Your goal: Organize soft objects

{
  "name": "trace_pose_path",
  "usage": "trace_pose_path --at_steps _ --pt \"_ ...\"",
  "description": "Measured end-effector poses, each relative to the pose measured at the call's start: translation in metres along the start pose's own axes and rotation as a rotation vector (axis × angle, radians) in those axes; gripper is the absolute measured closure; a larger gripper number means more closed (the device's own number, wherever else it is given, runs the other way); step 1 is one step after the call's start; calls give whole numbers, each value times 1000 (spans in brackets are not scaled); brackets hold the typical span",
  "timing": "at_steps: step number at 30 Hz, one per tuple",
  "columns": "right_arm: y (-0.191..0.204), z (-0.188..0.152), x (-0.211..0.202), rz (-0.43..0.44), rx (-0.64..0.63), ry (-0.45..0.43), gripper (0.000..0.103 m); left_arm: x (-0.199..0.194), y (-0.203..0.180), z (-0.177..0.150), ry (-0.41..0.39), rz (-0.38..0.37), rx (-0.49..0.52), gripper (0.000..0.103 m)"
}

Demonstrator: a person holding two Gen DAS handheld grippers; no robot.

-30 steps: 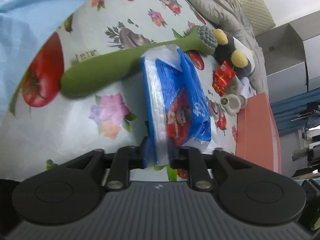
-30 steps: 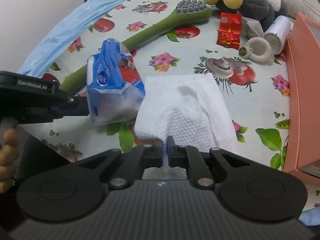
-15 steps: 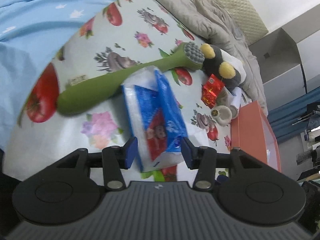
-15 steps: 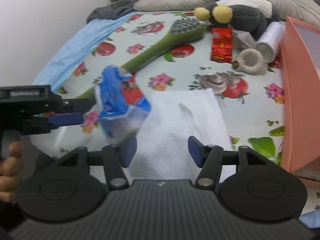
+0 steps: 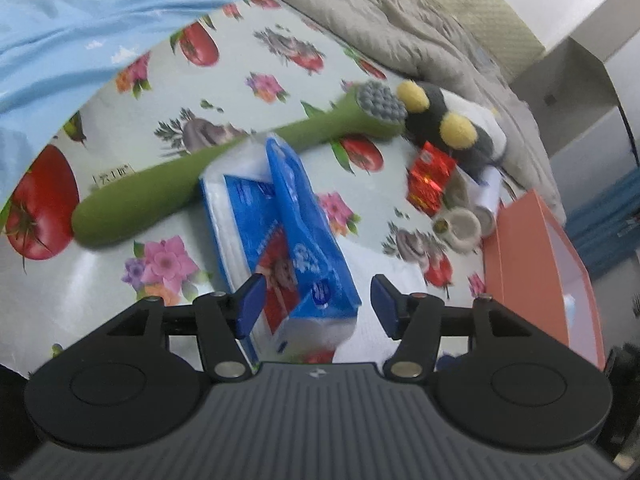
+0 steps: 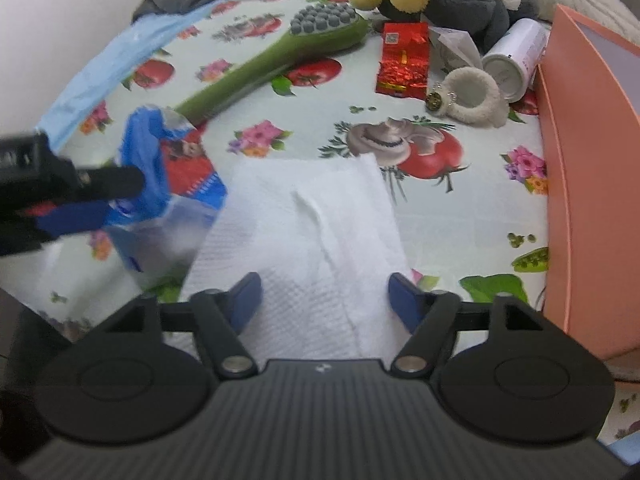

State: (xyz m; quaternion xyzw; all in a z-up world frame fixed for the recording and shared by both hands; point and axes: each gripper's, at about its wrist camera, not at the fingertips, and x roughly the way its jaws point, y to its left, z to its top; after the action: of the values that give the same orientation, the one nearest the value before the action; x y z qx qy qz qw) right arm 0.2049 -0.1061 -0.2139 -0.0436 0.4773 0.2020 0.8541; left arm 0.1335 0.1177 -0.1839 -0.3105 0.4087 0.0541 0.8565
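Note:
A blue tissue pack (image 5: 288, 236) lies on the flowered cloth (image 5: 120, 264), its near end between the fingers of my left gripper (image 5: 316, 308). The jaws are opening and the pads stand clear of the pack. In the right wrist view the same pack (image 6: 176, 176) sits at the left beside the left gripper's fingers (image 6: 76, 216). A white tissue sheet (image 6: 304, 240) lies spread flat under my right gripper (image 6: 326, 300), whose jaws are opening with nothing pinched between them.
A green massage brush (image 6: 276, 60) lies diagonally behind the pack. A grey plush toy (image 6: 452, 4), a red packet (image 6: 404, 60), a white fluffy ring (image 6: 476, 96) and a white cylinder (image 6: 516, 60) lie at the back. An orange box (image 6: 592, 184) stands along the right edge.
Both grippers went from shut to open: the left let go of the tissue pack, the right let go of the white sheet. Both pulled back a little.

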Motion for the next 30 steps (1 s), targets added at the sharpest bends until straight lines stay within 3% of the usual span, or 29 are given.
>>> trace_pose_path --at_steps 5,10,13,16,18,22,24,30 --pt "-2 -3 5 13 4 2 31 6 -4 -2 -34 27 -29 40" --pt "9 -7 8 -19 -93 11 34 19 -9 -5 -14 66 -19 40" --pt "10 -8 7 -14 -107 5 47 27 -11 -9 -15 121 2 40" --pt "8 -7 7 -18 -105 -5 69 30 -8 -10 -14 119 -8 42" --pt "6 -6 7 -31 -97 -8 91 30 -9 -9 -16 123 2 51" --pt "1 -4 6 -29 -69 -11 95 28 -14 -9 -25 135 29 64" --pt "0 -4 5 -30 -53 -12 95 27 -17 -9 -22 138 48 76" --pt "-5 -5 -6 -29 -8 -18 95 22 -21 -10 -12 134 67 82"
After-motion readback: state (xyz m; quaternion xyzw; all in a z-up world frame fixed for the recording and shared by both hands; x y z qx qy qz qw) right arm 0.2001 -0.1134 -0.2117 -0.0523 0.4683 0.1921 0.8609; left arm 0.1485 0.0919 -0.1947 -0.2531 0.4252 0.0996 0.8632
